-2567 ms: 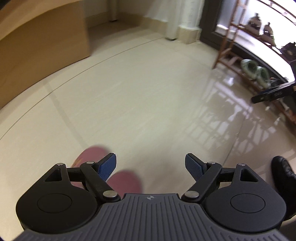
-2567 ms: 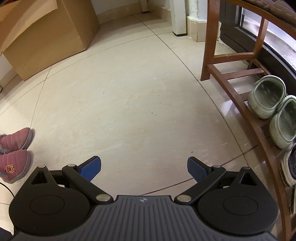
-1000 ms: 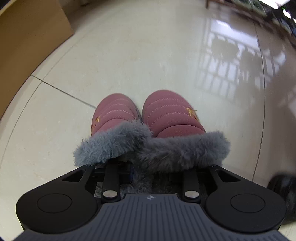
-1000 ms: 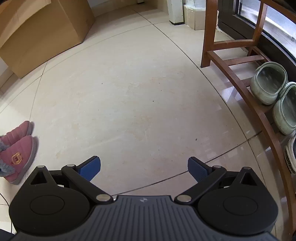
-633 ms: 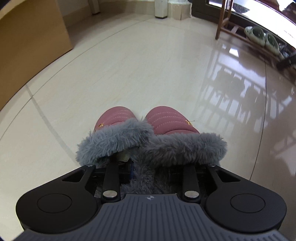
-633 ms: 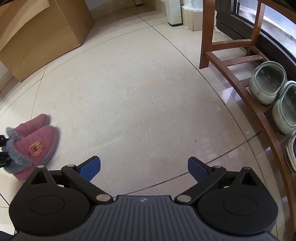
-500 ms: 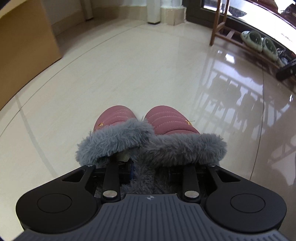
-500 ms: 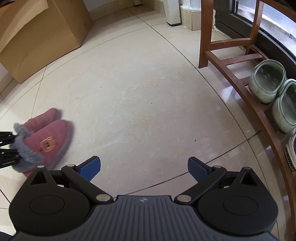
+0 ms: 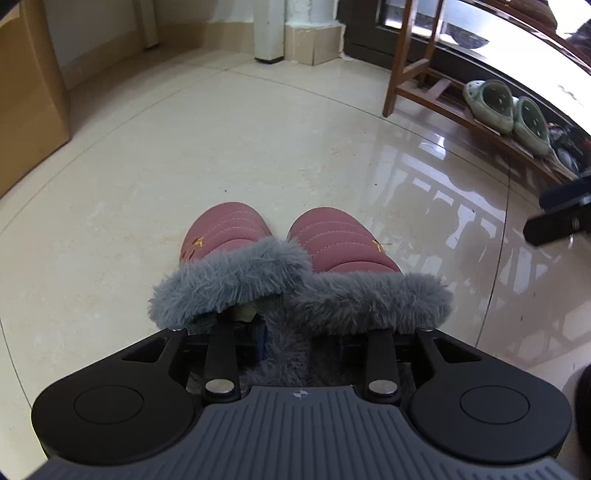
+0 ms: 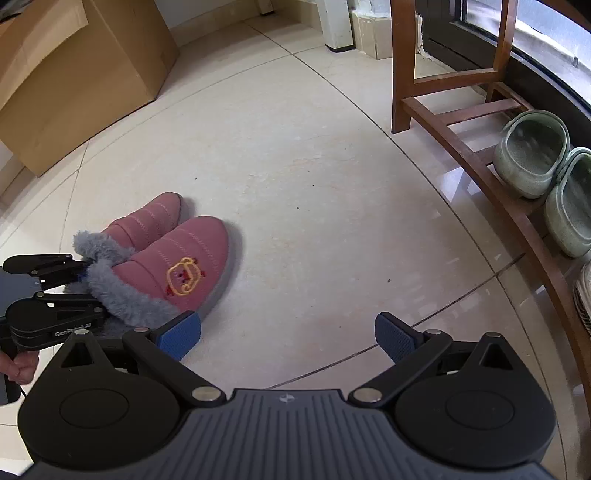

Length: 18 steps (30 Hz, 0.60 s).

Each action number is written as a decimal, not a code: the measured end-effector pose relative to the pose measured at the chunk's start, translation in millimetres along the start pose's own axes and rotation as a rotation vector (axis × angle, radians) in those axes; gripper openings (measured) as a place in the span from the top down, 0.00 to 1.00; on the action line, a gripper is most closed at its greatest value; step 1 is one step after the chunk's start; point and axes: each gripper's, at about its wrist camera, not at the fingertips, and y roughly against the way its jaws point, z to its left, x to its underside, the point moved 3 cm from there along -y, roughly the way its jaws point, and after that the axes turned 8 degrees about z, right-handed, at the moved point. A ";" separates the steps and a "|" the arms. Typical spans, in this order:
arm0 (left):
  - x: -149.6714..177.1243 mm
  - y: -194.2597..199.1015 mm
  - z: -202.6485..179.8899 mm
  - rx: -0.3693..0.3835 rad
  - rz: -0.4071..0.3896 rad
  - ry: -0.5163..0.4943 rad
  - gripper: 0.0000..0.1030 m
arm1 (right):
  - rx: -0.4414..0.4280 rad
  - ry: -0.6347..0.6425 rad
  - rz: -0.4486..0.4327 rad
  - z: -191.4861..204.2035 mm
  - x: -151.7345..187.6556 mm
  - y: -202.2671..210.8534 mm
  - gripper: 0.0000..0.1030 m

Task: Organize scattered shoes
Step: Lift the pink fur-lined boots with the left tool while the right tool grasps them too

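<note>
My left gripper (image 9: 300, 338) is shut on the grey fur collars of a pair of pink slippers (image 9: 280, 243), toes pointing away, held together above the tiled floor. In the right wrist view the same slippers (image 10: 173, 258) hang at the left with my left gripper (image 10: 83, 282) clamped on their fur; its fingertips are hidden in the fur. My right gripper (image 10: 288, 336) is open and empty over the floor, just right of the slippers. A wooden shoe rack (image 10: 461, 129) stands at the right, and also shows in the left wrist view (image 9: 436, 92).
Two green clogs (image 10: 546, 173) sit on the rack's low shelf, also in the left wrist view (image 9: 509, 110). More shoes (image 10: 583, 295) lie further along it. A cardboard box (image 10: 74, 74) stands at the back left. A white pillar base (image 9: 269, 33) stands by the far wall.
My left gripper closed on the slippers' fur, lifted them and carried them right toward the rack. My right gripper stayed open and nearly still.
</note>
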 end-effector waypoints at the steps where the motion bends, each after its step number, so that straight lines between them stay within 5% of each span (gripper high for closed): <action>1: -0.7 1.5 -0.9 -0.004 0.005 -0.001 0.59 | -0.001 -0.001 0.000 0.1 -0.1 -0.3 0.01; 8: 1.2 28.8 -2.3 -0.014 -0.010 -0.059 0.48 | -0.006 -0.007 -0.001 0.9 -0.9 -1.8 0.01; 18: 12.7 66.7 23.5 -0.050 -0.057 0.016 0.44 | -0.047 0.027 0.019 15.2 3.2 -7.5 0.01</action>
